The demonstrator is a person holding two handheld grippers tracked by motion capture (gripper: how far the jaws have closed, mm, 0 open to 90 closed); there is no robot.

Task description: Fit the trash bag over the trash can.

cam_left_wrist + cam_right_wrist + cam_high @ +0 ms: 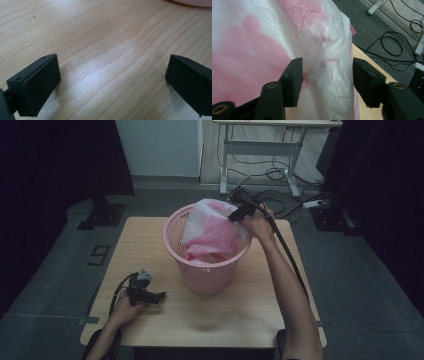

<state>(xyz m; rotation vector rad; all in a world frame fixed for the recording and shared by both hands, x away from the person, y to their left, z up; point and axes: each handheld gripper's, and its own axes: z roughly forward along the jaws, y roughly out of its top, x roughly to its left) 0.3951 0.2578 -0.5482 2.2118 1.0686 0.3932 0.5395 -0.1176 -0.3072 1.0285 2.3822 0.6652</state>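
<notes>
A pink basket [206,251] stands on the wooden table [150,245]. A thin white plastic bag [212,232] sits inside the basket and puffs up over its rim. The job looks like fitting the bag into the basket as a liner.

The right claw [239,211] is up at the far right edge of the basket, right at the top of the bag. In the right gripper view, a bunched fold of the bag [329,57] runs up between the two black jaws of the right claw [327,77]. The jaws stand about half apart. One jaw touches the plastic. The other jaw has a gap next to it, so the bag is between the jaws but not pinched.

The left claw [149,292] rests low on the table, well away from the basket, on the near left side. Its jaws are wide apart with nothing between them, just bare wood [105,50] under the left claw [112,82].

What could go wrong? The plastic is thin and slippery. If the right claw pulls before it squeezes tight, the fold could slide out and the bag would flop back into the basket. If it squeezes and pulls too hard, the thin plastic could tear. The basket looks light and nothing is holding it. A hard tug on the bag could tip the basket or drag it toward the table edge. The left claw is too far off to steady it right now.
</notes>
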